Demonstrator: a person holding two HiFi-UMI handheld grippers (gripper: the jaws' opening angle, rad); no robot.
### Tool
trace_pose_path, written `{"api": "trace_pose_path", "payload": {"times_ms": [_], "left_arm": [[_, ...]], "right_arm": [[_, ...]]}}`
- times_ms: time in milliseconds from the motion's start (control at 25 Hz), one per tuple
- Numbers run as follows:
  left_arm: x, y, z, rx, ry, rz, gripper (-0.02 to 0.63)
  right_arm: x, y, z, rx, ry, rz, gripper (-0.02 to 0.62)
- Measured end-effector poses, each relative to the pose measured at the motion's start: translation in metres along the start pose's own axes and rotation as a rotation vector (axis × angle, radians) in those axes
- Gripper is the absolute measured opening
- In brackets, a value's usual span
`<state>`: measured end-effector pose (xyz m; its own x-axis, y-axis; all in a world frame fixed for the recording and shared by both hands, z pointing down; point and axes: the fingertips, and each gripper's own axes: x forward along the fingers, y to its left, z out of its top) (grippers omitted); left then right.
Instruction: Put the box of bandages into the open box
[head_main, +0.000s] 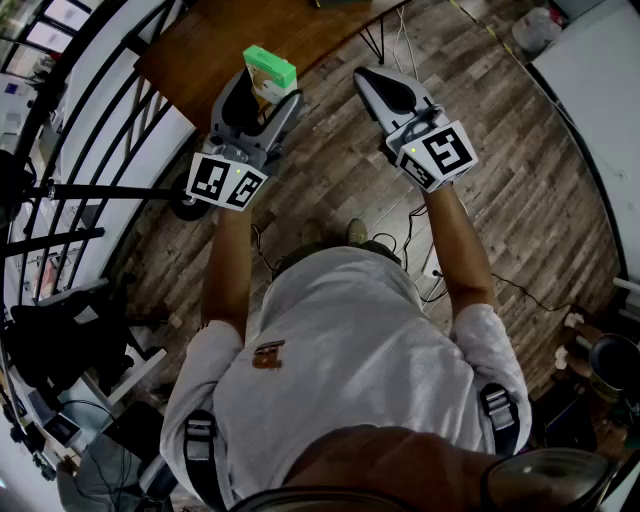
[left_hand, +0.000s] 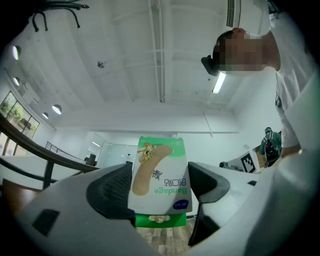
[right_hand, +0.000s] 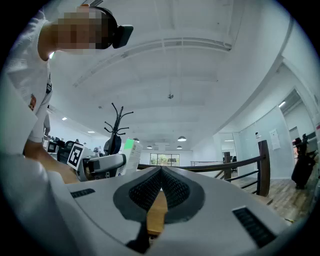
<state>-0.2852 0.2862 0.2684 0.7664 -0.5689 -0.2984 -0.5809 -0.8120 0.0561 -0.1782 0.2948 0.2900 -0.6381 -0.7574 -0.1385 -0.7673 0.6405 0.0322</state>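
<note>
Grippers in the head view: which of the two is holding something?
The left gripper: its jaws clamp a white-and-green cardboard bandage box; the right gripper is shut and empty.

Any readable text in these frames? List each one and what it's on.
"Bandage": front of the bandage box, upside down in the left gripper view.
Larger characters next to that word: not legible.
Blue oval on the same face: print too small to read.
Side print on the box in the right gripper view: blurred.
Marker cubes: black-and-white patterns only, no words.
</note>
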Motion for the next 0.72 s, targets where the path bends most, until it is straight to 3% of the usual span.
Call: {"api": "trace_pose_path", "payload": {"times_ms": [600,720], "left_arm": [[0.004,-0.003,0.001,0.009,-0.009,0.027,0.368],[0.023,-0.008,-0.009,0.012,-0.003,0.036,0.368]], "right_arm": [[-0.007,-0.003,0.006,0.005,-0.012,0.029,0.034],[-0.015,-0.023,0.003,0.009,-0.004,0.040,0.034]]}}
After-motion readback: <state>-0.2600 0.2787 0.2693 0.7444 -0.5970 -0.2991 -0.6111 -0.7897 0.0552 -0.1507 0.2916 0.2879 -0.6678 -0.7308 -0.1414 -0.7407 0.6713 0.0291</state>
